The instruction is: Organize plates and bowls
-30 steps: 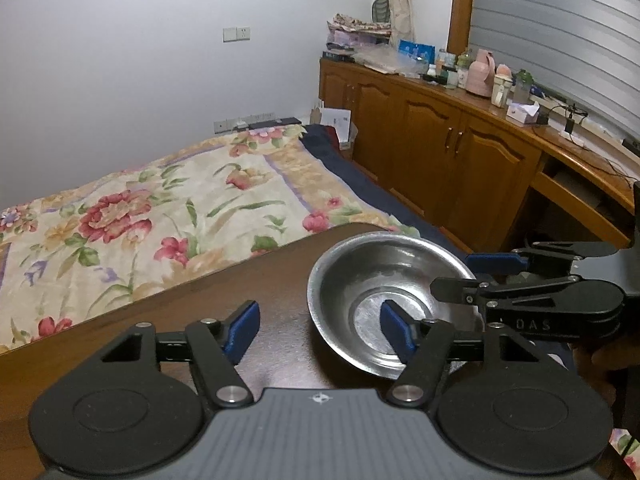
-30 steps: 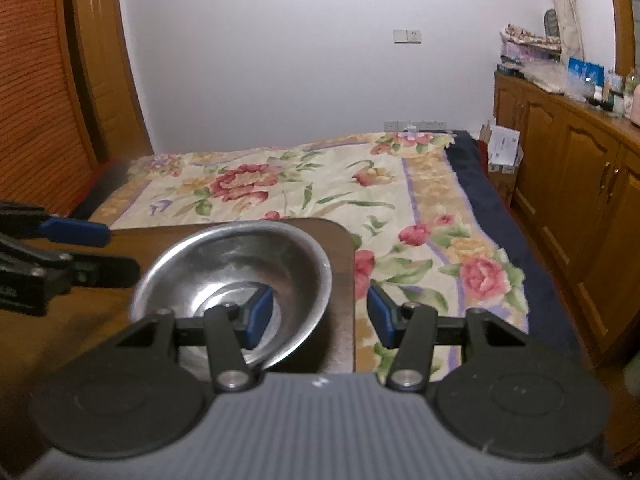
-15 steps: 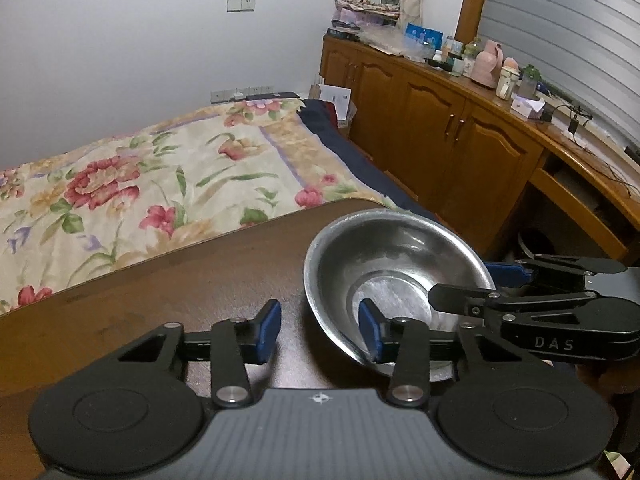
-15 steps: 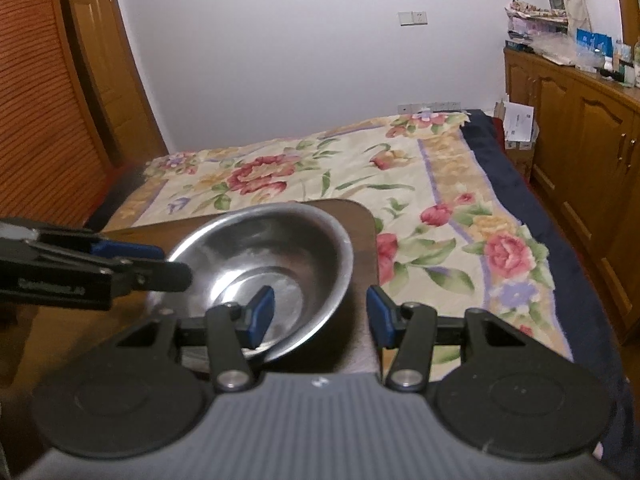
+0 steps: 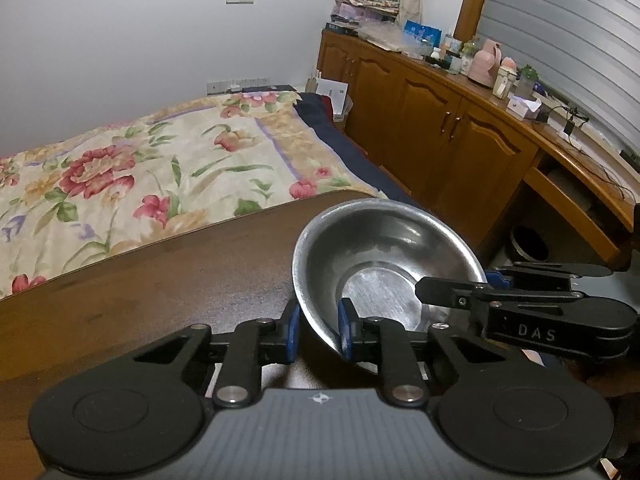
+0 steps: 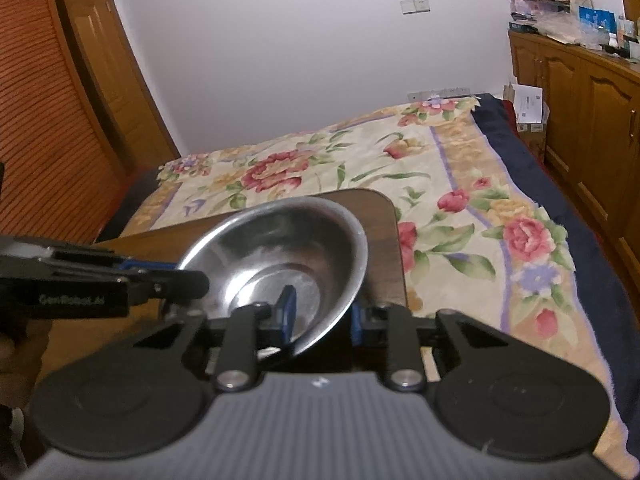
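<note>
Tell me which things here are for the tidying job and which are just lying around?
For the job:
metal bowl
left gripper, pinching the bowl's rim
right gripper, pinching the opposite rim
wooden table

Just lying around:
flowery bedspread
bottles and jars on the cabinet

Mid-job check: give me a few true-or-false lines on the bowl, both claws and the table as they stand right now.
1. The steel bowl is tilted. True.
2. The left claw has its pads on either side of the bowl's rim. True.
3. The right claw hangs clear of the bowl. False: it straddles the rim on its own side, one pad inside the bowl.
4. A second bowl is nested inside the steel bowl. False: its inside is empty apart from the claw tips.
5. The bowl sits over the wooden table, near its rounded corner. True.
6. The bowl is ceramic with a flower print. False: it is plain metal; the flowers are on the bedspread.
</note>
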Tool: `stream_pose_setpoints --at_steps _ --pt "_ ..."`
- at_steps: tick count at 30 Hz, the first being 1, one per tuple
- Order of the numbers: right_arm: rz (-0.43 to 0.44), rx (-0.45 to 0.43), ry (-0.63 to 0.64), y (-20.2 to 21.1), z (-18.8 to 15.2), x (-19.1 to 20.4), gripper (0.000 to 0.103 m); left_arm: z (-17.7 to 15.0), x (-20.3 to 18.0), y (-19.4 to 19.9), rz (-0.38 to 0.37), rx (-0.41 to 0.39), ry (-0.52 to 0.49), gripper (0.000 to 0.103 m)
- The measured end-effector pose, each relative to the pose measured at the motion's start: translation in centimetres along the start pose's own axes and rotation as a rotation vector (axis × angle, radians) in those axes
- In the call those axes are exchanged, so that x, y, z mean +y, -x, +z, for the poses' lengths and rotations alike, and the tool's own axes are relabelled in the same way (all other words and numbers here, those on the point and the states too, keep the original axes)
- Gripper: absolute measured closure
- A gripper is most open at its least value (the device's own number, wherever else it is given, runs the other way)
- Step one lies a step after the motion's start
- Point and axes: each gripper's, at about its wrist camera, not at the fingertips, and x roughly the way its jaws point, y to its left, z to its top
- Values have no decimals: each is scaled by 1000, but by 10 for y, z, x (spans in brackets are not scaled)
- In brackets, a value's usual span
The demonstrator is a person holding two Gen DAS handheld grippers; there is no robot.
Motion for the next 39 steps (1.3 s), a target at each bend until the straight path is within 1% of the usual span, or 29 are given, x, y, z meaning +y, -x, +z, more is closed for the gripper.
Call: stream_pose_setpoints --at_steps 7,14,21,29,39 --pt "13 -18 12 19 6 9 77 -2 -1 24 -24 -30 20 81" --pt "26 -48 7 45 16 18 77 0 -8 61 -42 -93 17 81" --pt "34 -64 8 67 18 30 77 -3 -14 95 -51 -143 4 81" --pt "36 -70 -10 84 11 40 77 -14 -20 121 -49 -164 -8 82" --pt "39 -70 -12 104 -4 54 77 -35 -24 155 -54 -187 -30 82"
